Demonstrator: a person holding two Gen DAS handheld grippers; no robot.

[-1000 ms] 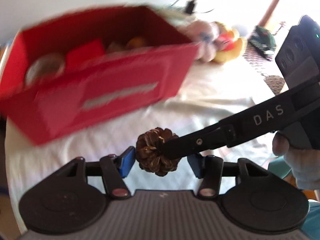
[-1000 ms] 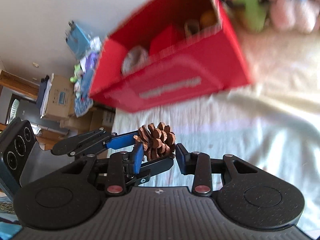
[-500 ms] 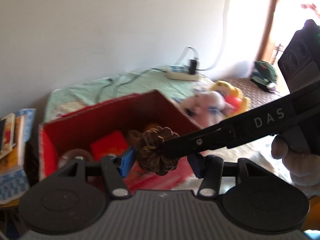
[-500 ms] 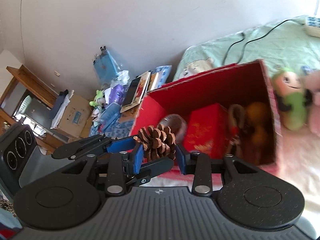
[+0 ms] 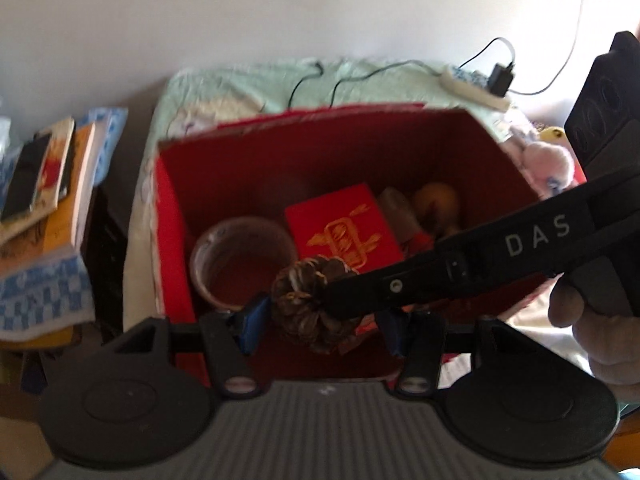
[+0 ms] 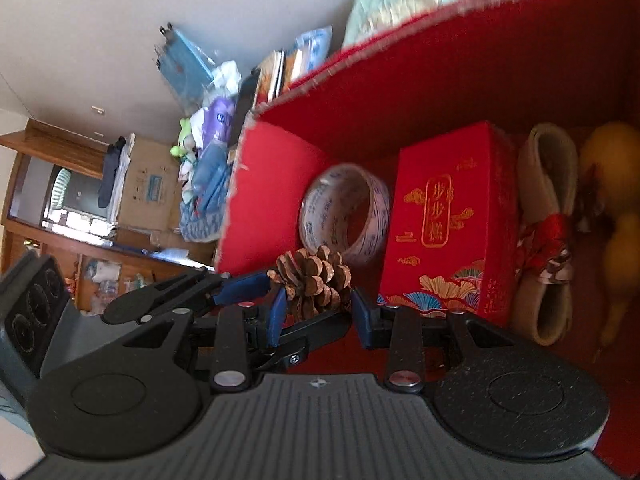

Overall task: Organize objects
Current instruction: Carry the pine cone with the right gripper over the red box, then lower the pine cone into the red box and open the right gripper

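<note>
Bedside clutter against a white wall; brown scaly pine cone (image 5: 310, 312) suspended above open red cardboard box (image 5: 172, 224).

Left wrist view: box already contains a clear tape roll (image 5: 240, 264), a small red gift carton (image 5: 344, 228) and a yellow item; the cone is not yet deposited. The left gripper (image 5: 320, 330) is spread, its pads apart from the cone. Free floor exists at the near wall. Right wrist view: the right gripper (image 6: 318, 308) is clenched on the cone, just before the tape roll; judged clearance is narrow between the left wall and the carton.
</note>
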